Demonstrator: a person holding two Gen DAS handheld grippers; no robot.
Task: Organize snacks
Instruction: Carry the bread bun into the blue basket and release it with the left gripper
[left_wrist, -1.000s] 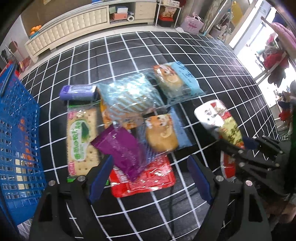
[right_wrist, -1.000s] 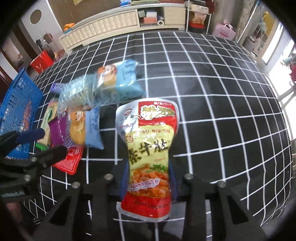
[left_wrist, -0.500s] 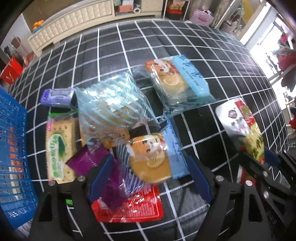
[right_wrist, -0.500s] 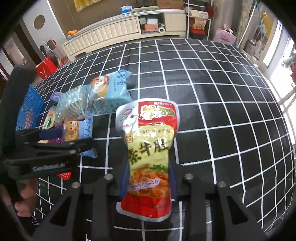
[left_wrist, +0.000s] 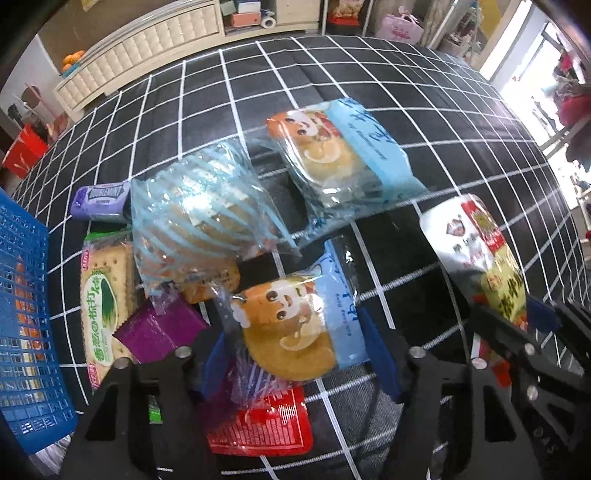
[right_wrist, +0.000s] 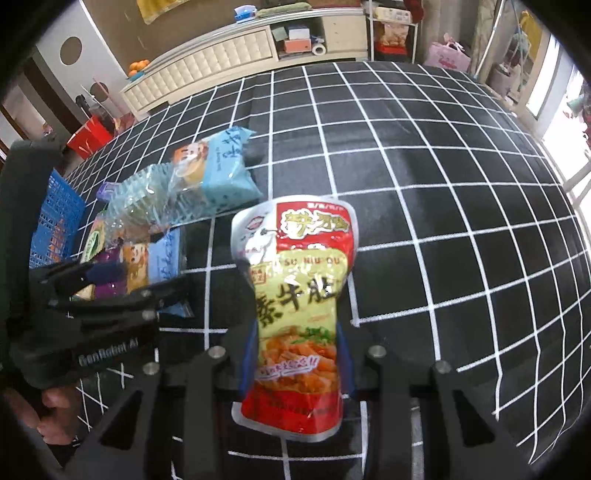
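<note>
My left gripper (left_wrist: 295, 354) sat hemmed in: its jaws had just been closing around the nearer squirrel-print cake packet (left_wrist: 295, 328), with the purple foil sachet (left_wrist: 159, 328) and red wrapper (left_wrist: 266, 428) crowding below and the striped clear bag (left_wrist: 199, 229) just ahead. The blue plastic basket (left_wrist: 26, 314) walled off the left. To the right, past my pouch-carrying right gripper (right_wrist: 295, 354), black checked cloth (right_wrist: 443, 206) lay open.

Both wrist cameras are looking steeply down, close over the checked cloth (left_wrist: 369, 74). Both are sharing the snack pile (left_wrist: 207, 221), the pouch (right_wrist: 299, 295) and the far cabinet (right_wrist: 221, 59).
</note>
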